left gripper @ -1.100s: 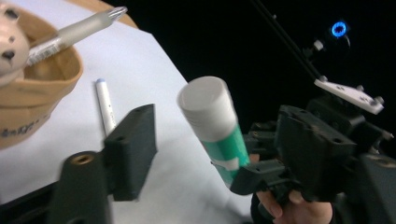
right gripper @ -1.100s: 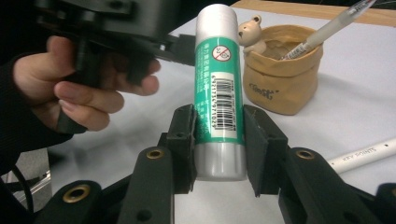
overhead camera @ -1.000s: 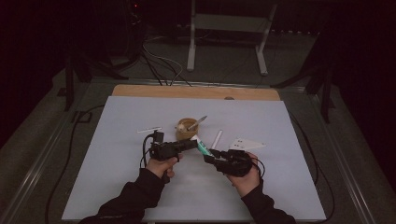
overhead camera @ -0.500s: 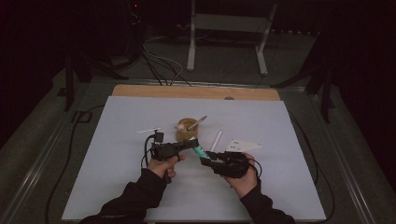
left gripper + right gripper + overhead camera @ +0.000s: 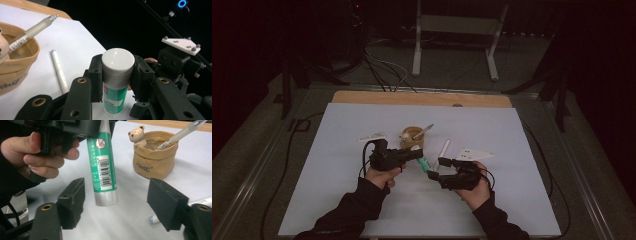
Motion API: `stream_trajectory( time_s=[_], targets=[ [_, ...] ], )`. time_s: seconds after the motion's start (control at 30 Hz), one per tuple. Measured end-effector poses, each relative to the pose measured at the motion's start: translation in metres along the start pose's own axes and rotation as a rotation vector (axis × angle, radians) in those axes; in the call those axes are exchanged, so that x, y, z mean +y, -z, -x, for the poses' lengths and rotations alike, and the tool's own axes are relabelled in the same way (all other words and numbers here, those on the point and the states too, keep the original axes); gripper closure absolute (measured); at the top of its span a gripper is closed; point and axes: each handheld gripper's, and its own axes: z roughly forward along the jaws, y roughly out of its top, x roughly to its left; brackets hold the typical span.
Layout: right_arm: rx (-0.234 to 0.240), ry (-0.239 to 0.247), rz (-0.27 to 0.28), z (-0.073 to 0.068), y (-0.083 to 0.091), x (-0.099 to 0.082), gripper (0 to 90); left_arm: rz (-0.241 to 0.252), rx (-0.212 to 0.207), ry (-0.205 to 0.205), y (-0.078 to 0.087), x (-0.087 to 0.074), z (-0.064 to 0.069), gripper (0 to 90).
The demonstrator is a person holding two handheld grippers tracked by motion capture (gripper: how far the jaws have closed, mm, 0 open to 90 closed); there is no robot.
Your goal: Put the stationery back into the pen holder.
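The left gripper is clamped on a green glue stick, its pads pressing the tube just below the white cap in the left gripper view; the tube is held clear of the white worktop, above the middle of it and nearer the front edge than the back. The right gripper has just been opening its jaws, and in the right gripper view they stand wide on either side of the stick's silver bottom end without touching it. That view cuts the cap off at its top edge, and the left hand and its gripper hide the upper tube. From the high view the stick is a small green patch between the two grippers, its label unreadable. Behind it, toward the back edge, sits a tan paper-bag-style pot with a pen leaning out and a small bear figure on its rim; its inside is hard to make out. A white pen lies just beside the pot, partly hidden behind the right gripper's jaw.
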Motion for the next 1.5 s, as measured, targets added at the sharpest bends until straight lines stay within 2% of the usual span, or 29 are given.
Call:
stream_trajectory(
  time_s=[0.17, 0.23, 0.33, 0.6, 0.73, 0.8, 1.2, 1.5],
  targets=[
    [0.008, -0.006, 0.005, 0.000, 0.000, 0.000, 22.0, -0.021, 0.022, -0.077, 0.001, 0.004, 0.006, 66.3],
    [0.030, 0.000, 0.006, -0.001, 0.001, 0.000, 16.8, -0.033, 0.030, -0.100, 0.001, 0.005, 0.008, 66.4],
    [0.057, 0.019, 0.005, -0.002, 0.003, 0.000, 14.2, -0.045, 0.038, -0.129, 0.001, 0.007, 0.012, 66.3],
    [0.048, 0.050, -0.008, -0.002, 0.007, -0.003, 6.2, -0.067, 0.064, -0.212, 0.003, 0.012, 0.021, 66.3],
    [0.045, 0.056, -0.010, -0.001, 0.008, -0.005, 2.9, -0.065, 0.075, -0.242, 0.004, 0.016, 0.025, 66.3],
    [0.042, 0.057, -0.009, 0.000, 0.009, -0.006, 1.2, -0.065, 0.084, -0.271, 0.005, 0.018, 0.027, 66.3],
    [0.042, 0.071, 0.005, 0.004, 0.012, -0.010, 1.1, -0.056, 0.095, -0.335, 0.008, 0.031, 0.035, 66.2],
    [0.032, 0.086, 0.004, 0.003, 0.011, -0.010, 1.1, -0.050, 0.131, -0.379, 0.011, 0.046, 0.039, 66.2]
  ],
)
